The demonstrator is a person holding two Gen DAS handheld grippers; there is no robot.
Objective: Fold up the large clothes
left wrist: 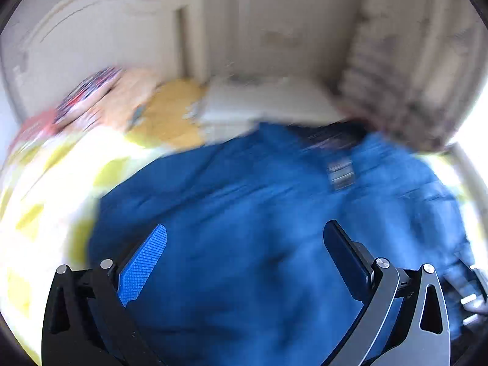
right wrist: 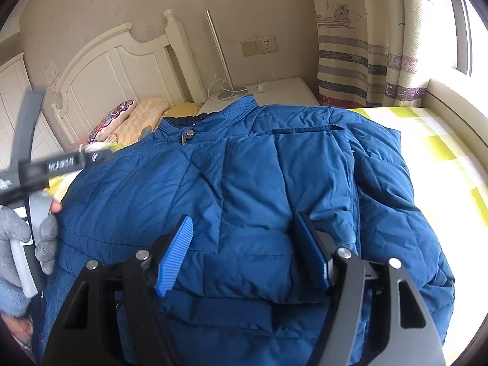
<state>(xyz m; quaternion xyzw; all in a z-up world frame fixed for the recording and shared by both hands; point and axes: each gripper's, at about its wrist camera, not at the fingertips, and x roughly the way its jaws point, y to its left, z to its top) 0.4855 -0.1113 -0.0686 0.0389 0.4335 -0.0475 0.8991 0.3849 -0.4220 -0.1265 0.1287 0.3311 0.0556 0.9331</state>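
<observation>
**Blue jacket spread on the bed, both grippers empty above it**

The blue padded jacket (right wrist: 244, 189) lies flat across the bed (right wrist: 442, 152), collar toward the headboard (right wrist: 116, 70), one side already lapped over the middle. That is probably why it sits centred: each outer edge can be reached from the foot.

Right gripper (right wrist: 244, 253) hangs low over the near hem, jaws apart, nothing between the pads, fabric just beneath. Left gripper (left wrist: 244, 262) also stands apart and empty over the cloth; its view is smeared, so contact cannot be told. In the right wrist view a gloved hand (right wrist: 18, 244) holds that tool at the jacket's left edge.

Room: bare yellow-checked sheet lies open on the window side. Pillows (right wrist: 131, 119) crowd the far left, the nightstand (right wrist: 274, 91) behind the collar.
</observation>
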